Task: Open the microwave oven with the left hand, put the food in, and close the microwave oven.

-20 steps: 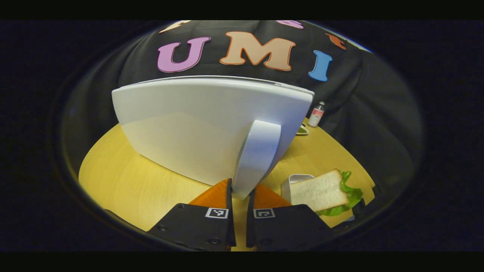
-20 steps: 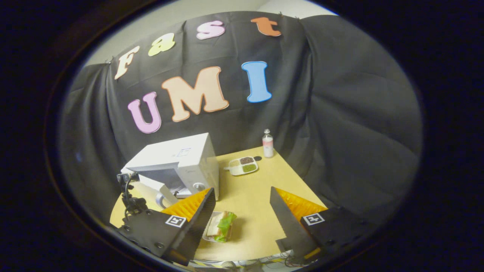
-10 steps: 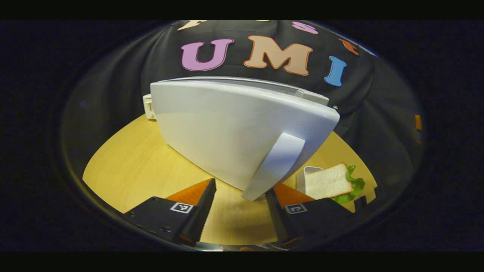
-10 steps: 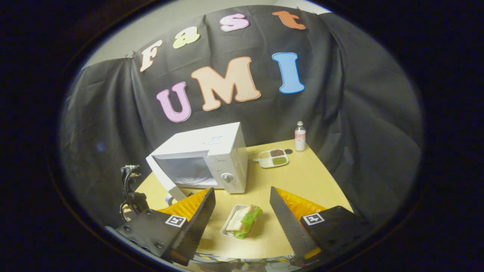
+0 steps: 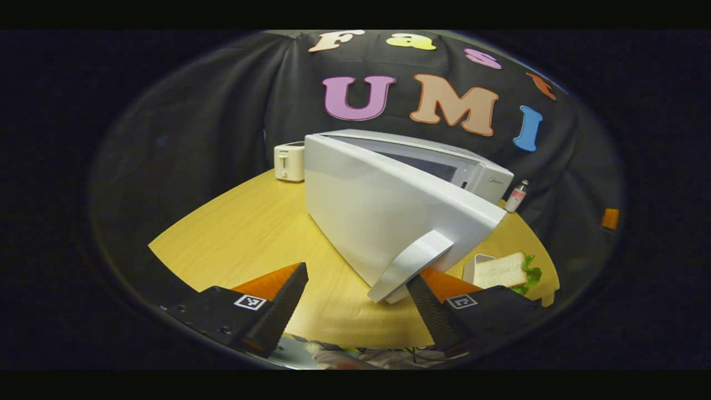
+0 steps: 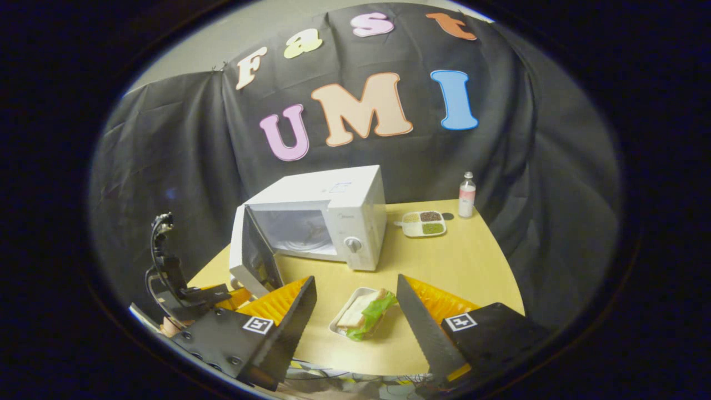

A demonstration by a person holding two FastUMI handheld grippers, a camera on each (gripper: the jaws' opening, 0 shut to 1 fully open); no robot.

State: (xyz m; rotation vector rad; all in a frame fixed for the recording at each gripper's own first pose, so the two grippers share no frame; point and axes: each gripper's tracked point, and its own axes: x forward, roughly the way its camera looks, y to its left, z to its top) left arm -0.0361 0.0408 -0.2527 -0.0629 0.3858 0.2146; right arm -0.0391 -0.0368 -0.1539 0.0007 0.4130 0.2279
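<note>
A: Right claw (image 6: 355,279) first. Open or closed?

B: Spread wide. Holding nothing.

A: And the food?

B: Sandwich (image 6: 366,314) in a small white dish (image 6: 340,328), right in front of the right claw and a bit below. In line with the gap between the two fingers. Not touching yet.

A: Lying which way?

B: Long side slanted. Near end toward the left finger, far end toward the right finger. Lettuce edge to the right, bread edge to the left. Flat on the yellow table (image 6: 466,261).

A: Closer to which claw?

B: Looks closer to the right one. From the left claw (image 5: 358,273), off to the right, past its right finger.

A: And the left claw?

B: Spread wide too, pinching nothing. Door handle (image 5: 411,264) just in front, close to its right finger. Touching or not, hard to tell.

A: Farther on?

B: Microwave door (image 6: 255,258) swung out, ahead and left of the right claw. Past the sandwich, the microwave (image 6: 361,194), with its mouth (image 6: 297,230) open and facing the right claw.

A: So next?

B: Probably down and forward onto the sandwich, with a small turn to match the slant. Then ahead and a little left, into the mouth.
</note>
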